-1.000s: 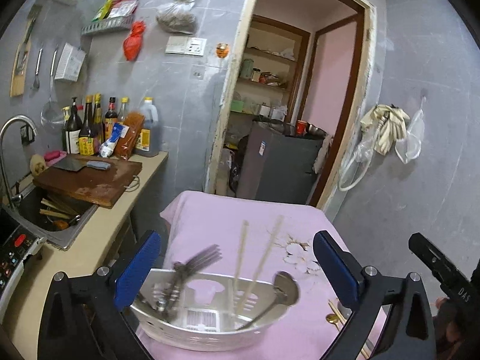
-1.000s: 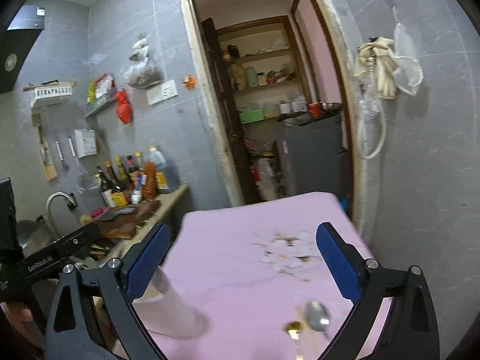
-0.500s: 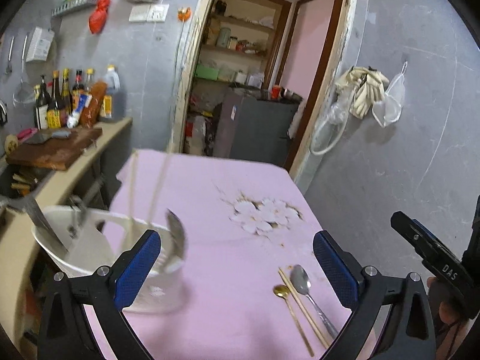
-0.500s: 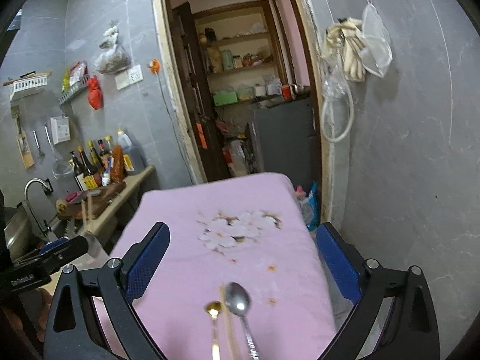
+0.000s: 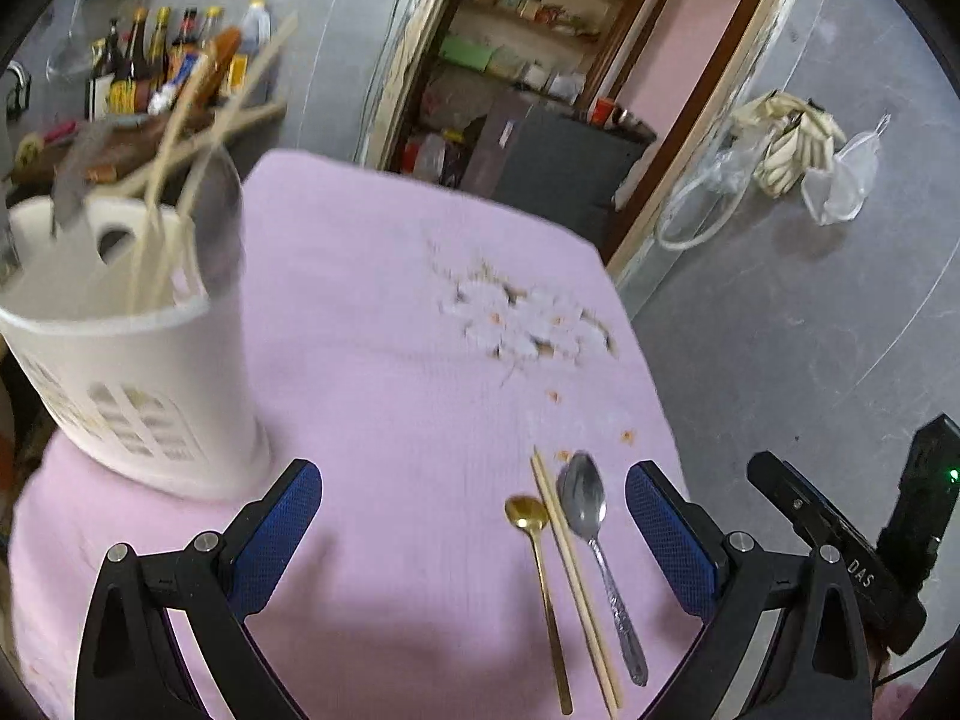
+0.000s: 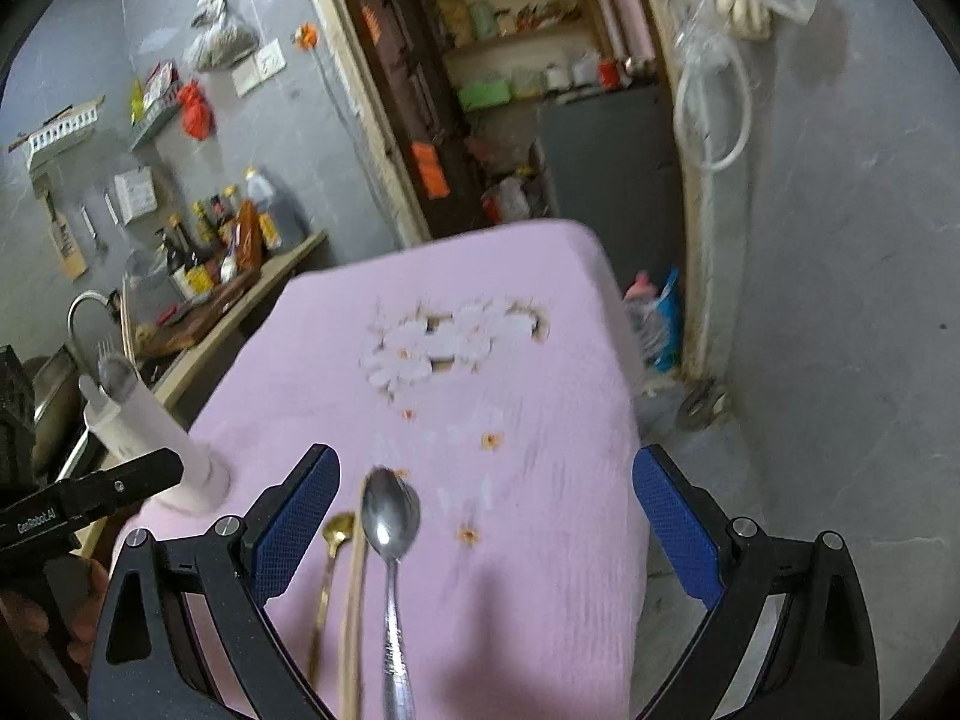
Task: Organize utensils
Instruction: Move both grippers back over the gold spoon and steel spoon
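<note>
Viewing from left to right: I read the scene across both wrist cameras, each looking down on a pink-covered tabletop [image 5: 390, 420].
Utensil holder: a white plastic holder [image 5: 126, 372] stands upright at the left side of the tabletop, well apart from the loose utensils; in the right wrist view it shows at the far left edge [image 6: 150, 426].
Holder contents: pale chopsticks [image 5: 180, 138] lean out of its top at several angles, beside a grey spoon bowl [image 5: 219, 222]; motion blur hides the rest.
Left gripper: my left gripper [image 5: 474, 522] hangs above the near part of the tabletop with its blue-padded fingers [image 5: 273, 534] spread wide and nothing between them.
Gold spoon: a small gold spoon [image 5: 537, 558] lies flat, bowl away from me, leftmost of the loose group.
Loose chopsticks: a pair of chopsticks [image 5: 573, 576] lies just beside the gold spoon, on its right, roughly parallel to it.
Steel spoon: a silver spoon [image 5: 591, 534] lies just right of the chopsticks, bowl up; all three sit near the right finger of the left gripper.
Right gripper: my right gripper [image 6: 486, 504] hovers over the same group, fingers [image 6: 675, 525] wide apart and empty; the silver spoon [image 6: 390, 546] lies toward its left finger.
Cloth pattern: a white flower print [image 6: 444, 342] marks the cloth beyond the utensils.
</note>
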Action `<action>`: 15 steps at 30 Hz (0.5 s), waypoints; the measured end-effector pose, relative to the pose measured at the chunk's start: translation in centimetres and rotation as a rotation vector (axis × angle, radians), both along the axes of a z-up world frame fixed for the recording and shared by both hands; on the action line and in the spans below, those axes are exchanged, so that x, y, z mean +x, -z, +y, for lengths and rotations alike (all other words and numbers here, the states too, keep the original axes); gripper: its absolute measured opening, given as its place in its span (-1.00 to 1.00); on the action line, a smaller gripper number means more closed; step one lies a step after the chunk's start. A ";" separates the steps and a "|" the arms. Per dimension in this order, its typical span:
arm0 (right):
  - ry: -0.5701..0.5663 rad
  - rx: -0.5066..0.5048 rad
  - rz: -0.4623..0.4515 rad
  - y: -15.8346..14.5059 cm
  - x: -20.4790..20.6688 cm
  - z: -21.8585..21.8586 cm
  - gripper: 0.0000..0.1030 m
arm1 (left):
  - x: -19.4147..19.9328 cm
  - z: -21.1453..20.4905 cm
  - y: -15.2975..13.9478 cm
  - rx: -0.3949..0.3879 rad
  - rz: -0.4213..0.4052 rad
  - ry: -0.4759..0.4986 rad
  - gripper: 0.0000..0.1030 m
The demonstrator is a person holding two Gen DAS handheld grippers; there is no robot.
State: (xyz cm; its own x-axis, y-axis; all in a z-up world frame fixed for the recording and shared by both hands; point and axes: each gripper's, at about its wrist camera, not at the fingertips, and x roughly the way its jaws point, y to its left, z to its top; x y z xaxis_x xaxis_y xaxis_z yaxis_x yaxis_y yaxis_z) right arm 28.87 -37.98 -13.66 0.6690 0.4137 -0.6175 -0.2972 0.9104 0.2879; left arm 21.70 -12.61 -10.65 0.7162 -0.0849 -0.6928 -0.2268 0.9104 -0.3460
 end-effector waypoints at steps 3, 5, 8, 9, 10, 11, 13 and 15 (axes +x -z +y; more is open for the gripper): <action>-0.055 0.013 0.019 1.9 0.7 0.6 0.80 | 0.4 -0.9 1.5 0.006 0.030 0.012 0.91; -0.088 0.012 0.031 2.7 1.2 1.0 0.59 | 0.8 -1.7 2.4 0.017 0.052 0.030 0.74; -0.138 0.008 0.046 4.1 1.6 1.7 0.33 | 1.4 -2.5 3.5 0.019 0.082 0.062 0.45; -0.159 0.016 0.052 4.7 1.8 2.0 0.23 | 1.5 -3.0 4.0 0.020 0.095 0.077 0.40; -0.169 0.018 0.053 4.9 1.9 2.0 0.17 | 1.6 -3.3 4.3 0.021 0.105 0.087 0.30; -0.188 0.023 0.058 5.3 2.0 2.3 0.05 | 1.8 -3.7 4.8 0.022 0.118 0.100 0.17; -0.218 0.043 0.072 5.7 2.3 2.4 -0.10 | 2.1 -4.2 5.3 0.017 0.137 0.118 0.01; -0.240 0.053 0.080 5.8 2.4 2.5 -0.21 | 2.3 -4.6 5.9 0.020 0.156 0.132 -0.12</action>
